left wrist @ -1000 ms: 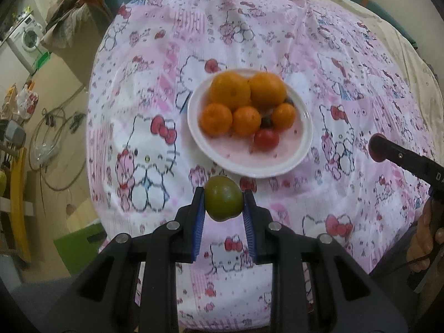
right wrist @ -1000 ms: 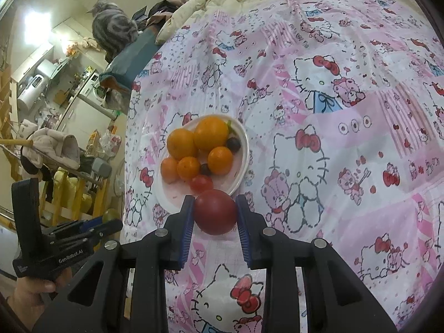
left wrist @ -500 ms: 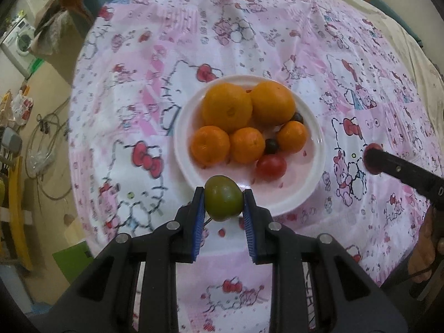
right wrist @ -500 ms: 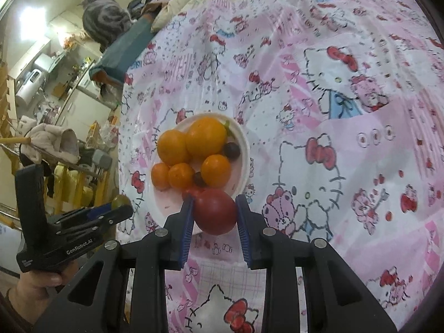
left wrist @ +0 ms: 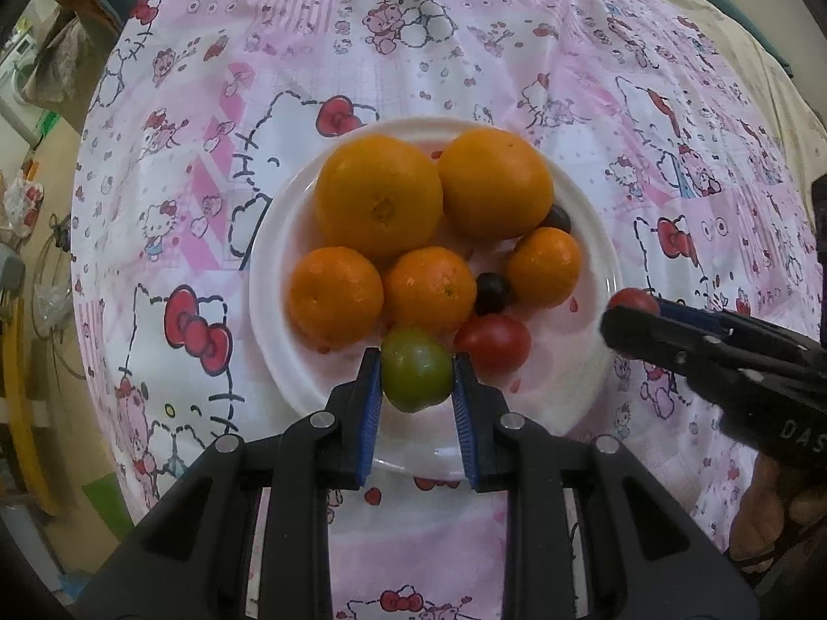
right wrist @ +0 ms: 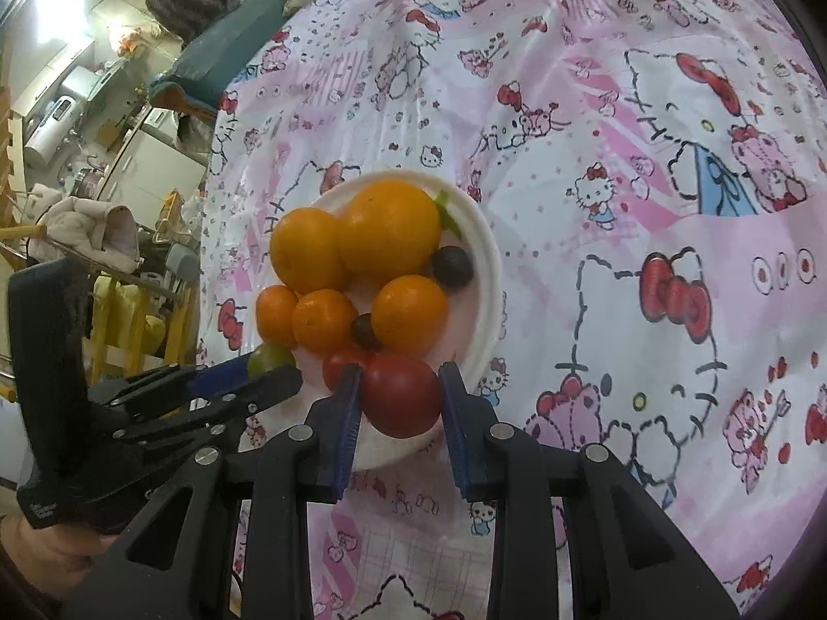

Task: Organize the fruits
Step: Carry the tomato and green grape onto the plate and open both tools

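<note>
Both claws now hover over plate [left wrist: 594,237], each gripping a tomato.

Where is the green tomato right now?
The green tomato is pinched in the left gripper, over the near edge of the white plate, right beside a red tomato and just in front of the small oranges.

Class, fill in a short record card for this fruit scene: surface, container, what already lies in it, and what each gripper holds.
surface: pink cartoon-print cloth
container: white plate
in plate: two large oranges, three small oranges, two dark round fruits, one red tomato
left gripper: shut on green tomato, over the plate's near edge
right gripper: shut on large red tomato, over the plate's near edge
</note>
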